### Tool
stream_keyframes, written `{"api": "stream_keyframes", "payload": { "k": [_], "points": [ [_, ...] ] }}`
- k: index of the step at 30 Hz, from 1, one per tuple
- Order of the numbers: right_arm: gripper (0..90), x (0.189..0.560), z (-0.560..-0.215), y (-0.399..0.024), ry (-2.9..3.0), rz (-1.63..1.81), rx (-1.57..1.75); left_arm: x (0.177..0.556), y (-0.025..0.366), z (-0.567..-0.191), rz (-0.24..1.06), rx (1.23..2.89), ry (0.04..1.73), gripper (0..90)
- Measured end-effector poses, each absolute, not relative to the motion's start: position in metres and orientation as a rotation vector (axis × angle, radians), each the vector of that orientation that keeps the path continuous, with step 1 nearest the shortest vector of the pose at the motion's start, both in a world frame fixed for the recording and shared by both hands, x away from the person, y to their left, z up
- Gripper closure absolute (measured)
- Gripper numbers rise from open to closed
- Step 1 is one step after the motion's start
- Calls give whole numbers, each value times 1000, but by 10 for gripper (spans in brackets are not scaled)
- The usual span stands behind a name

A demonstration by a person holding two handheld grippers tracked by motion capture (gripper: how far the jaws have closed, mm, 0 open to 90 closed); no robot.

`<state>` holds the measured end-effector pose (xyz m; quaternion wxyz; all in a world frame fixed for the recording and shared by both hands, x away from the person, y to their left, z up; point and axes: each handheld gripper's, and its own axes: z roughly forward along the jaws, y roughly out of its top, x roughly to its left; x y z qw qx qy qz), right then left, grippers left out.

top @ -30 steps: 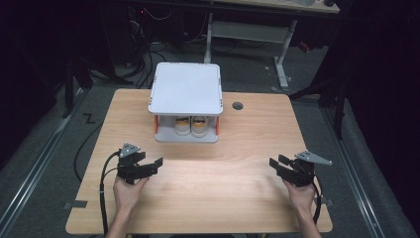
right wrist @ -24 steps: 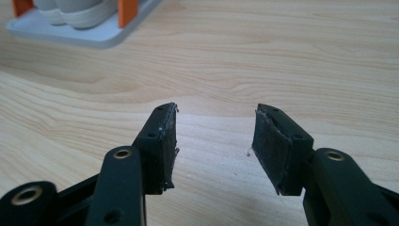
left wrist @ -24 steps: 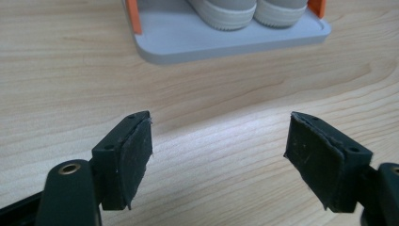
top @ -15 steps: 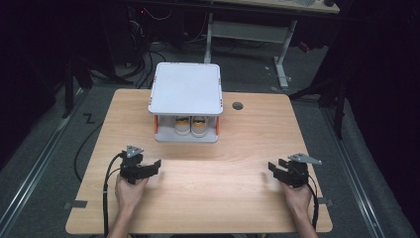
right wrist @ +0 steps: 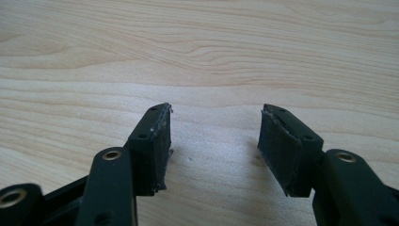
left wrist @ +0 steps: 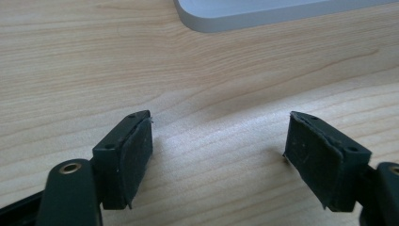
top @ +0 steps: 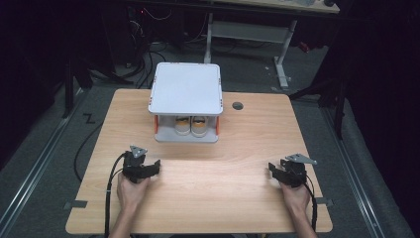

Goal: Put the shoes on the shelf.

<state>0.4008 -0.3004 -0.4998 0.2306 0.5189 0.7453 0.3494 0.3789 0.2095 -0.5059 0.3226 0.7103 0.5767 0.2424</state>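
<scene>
Both black tongs (top: 157, 166) (top: 273, 168) sank toward grained wooden table (top: 218, 198).

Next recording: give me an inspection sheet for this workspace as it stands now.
Surface: wooden table, bare at the near side.
Job's things: white two-tier stand at the far middle; two pale cups under its top shelf.
Clutter: small dark round spot in the tabletop right of the stand.
Grippers: left claw open, nothing between its jaws; right claw open, its jaws have just been opening, nothing between them.
Cables: black cable trailing from the left claw.
Surroundings: dark floor, desk frame behind.
</scene>
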Motion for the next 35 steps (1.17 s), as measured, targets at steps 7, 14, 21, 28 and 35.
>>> {"api": "stream_keyframes", "payload": {
  "k": [7, 14, 21, 28, 35],
  "points": [
    [417, 402, -501, -299, 2067, 890, 1424, 380, 208, -507, 658, 1864, 1519, 245],
    [395, 402, -501, -299, 2066, 889, 1428, 380, 208, -507, 660, 1865, 1520, 247],
    [390, 402, -501, -299, 2067, 888, 1428, 380, 208, -507, 657, 1864, 1519, 244],
    [390, 402, -501, -299, 2067, 888, 1428, 380, 208, -507, 657, 1867, 1518, 241],
    [390, 402, -501, -299, 2068, 889, 1428, 380, 208, -507, 662, 1858, 1529, 246]
  ]
}}
